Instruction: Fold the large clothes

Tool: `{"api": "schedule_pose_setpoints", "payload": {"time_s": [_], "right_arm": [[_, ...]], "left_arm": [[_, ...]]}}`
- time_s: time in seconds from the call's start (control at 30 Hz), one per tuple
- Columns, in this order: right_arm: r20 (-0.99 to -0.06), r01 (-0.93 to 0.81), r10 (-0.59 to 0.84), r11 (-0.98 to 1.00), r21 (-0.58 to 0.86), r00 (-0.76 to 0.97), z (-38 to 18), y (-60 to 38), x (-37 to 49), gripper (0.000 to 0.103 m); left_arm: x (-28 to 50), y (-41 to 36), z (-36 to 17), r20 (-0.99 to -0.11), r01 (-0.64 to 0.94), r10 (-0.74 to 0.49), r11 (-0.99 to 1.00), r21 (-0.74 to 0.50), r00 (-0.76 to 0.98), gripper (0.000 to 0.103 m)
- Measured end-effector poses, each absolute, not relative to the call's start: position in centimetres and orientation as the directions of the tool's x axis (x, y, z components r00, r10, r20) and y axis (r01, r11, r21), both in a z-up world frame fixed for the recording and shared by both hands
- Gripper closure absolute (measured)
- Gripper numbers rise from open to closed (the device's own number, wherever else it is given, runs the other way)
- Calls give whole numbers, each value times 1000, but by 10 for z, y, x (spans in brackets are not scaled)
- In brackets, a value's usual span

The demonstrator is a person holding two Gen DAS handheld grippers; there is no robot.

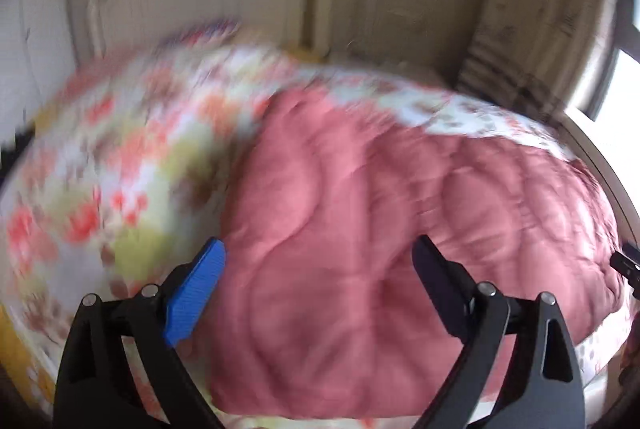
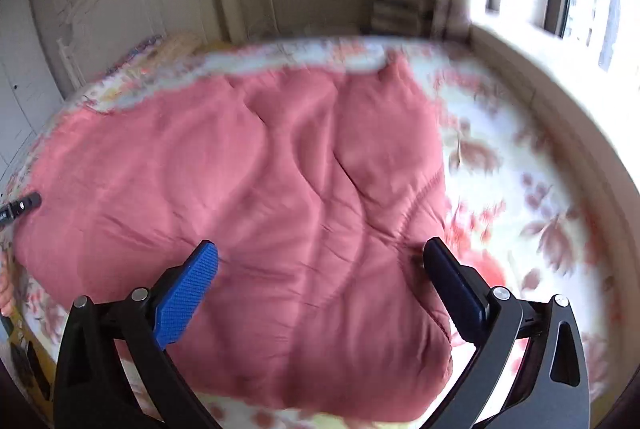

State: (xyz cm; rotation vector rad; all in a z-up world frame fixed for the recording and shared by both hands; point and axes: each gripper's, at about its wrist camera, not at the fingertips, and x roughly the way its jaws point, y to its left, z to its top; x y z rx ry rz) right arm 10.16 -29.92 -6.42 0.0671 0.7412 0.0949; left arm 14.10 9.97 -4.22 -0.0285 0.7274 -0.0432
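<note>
A pink quilted comforter lies folded into a thick, puffy block on the bed, whose sheet carries a floral print in red, brown and pale green; the sheet shows on all sides of the block. The left hand-held gripper hangs above the near left part of the comforter with its jaws spread wide and nothing between them; its blue pad sits over the comforter's left edge, where pink meets the floral sheet. The right hand-held gripper is likewise spread wide and empty, above the near right part of the block; its right finger stands over the comforter's right edge. A white headboard stands at the far end of the bed, and a window lets in bright light on the right (both views are smeared by motion blur, so finer detail cannot be told).
</note>
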Motion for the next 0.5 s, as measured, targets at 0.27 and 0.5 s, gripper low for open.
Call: {"api": "schedule_pose_setpoints", "payload": {"time_s": [0.27,0.5], "right_arm": [[-720,-270,150,961,-54,677,-86,-198,100,4],[-744,-250,145,968,-31,653,-90,-205,105,5]], "left_arm": [[147,5,-89,-718,161,2,974,159,696,2],[149,13,-102,-729,169,-28,978,121,684,2]]}}
